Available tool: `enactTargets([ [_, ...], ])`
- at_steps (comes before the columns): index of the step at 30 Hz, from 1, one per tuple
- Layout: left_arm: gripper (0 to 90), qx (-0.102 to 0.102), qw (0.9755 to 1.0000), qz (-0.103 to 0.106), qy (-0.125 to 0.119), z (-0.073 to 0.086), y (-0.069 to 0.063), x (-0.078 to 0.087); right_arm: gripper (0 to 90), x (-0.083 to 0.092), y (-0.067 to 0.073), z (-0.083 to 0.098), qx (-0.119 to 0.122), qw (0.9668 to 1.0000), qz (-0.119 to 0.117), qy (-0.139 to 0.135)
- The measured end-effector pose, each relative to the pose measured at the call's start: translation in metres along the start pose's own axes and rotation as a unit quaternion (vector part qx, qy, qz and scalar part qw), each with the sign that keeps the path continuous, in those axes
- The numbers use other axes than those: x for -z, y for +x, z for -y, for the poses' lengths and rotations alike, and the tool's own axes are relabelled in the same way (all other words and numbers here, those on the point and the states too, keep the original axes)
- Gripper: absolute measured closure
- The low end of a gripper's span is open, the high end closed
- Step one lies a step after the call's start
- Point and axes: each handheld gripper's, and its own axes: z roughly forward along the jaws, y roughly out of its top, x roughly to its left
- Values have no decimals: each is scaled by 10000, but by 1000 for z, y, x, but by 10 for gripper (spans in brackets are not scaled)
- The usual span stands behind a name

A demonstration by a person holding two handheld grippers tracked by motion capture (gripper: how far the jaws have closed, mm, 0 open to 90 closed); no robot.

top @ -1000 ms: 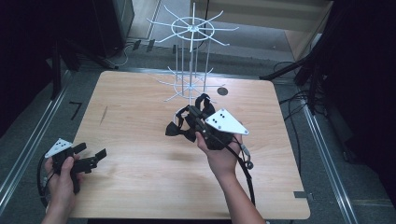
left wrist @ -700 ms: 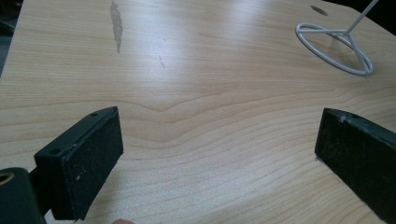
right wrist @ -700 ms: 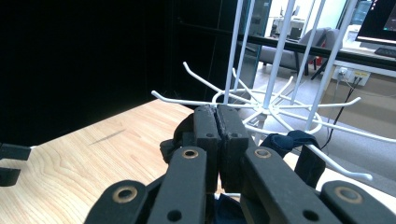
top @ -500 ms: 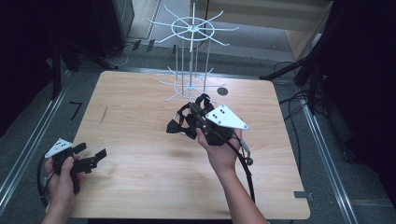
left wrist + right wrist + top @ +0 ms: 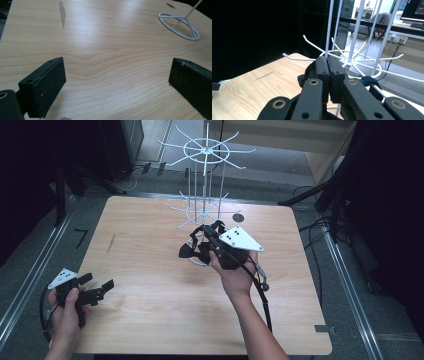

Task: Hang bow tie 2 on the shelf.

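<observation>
A black strapped item (image 5: 196, 245) is held at the tip of the right tongs (image 5: 202, 246), near the middle of the surface (image 5: 150, 320), just in front of the white wire rack (image 5: 205, 185). In the right gripper view the right tongs (image 5: 328, 65) are seen pressed together, with dark fabric (image 5: 368, 81) bunched beneath and beside them. The item's long axis cannot be made out, since it is crumpled and largely hidden behind the tongs; one flap is seen pointing away from the tongs toward the left tongs' side. The rack's post is upright, its arms spread level just beyond the right tongs. The left tongs (image 5: 97, 289) are held well apart from the item, at the near left edge, spread wide over bare wood (image 5: 112, 75). What exactly is pinched cannot be told.
</observation>
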Motion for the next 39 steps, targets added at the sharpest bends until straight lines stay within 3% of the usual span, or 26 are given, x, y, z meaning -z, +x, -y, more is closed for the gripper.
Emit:
enactTargets([
  [21, 14, -1, 10000, 1, -9, 0, 0, 0, 897, -18, -12, 6, -210, 9995, 178, 129],
  [39, 14, -16, 10000, 3, 4, 0, 0, 0, 895, -20, -17, 17, -348, 9989, 261, 151],
])
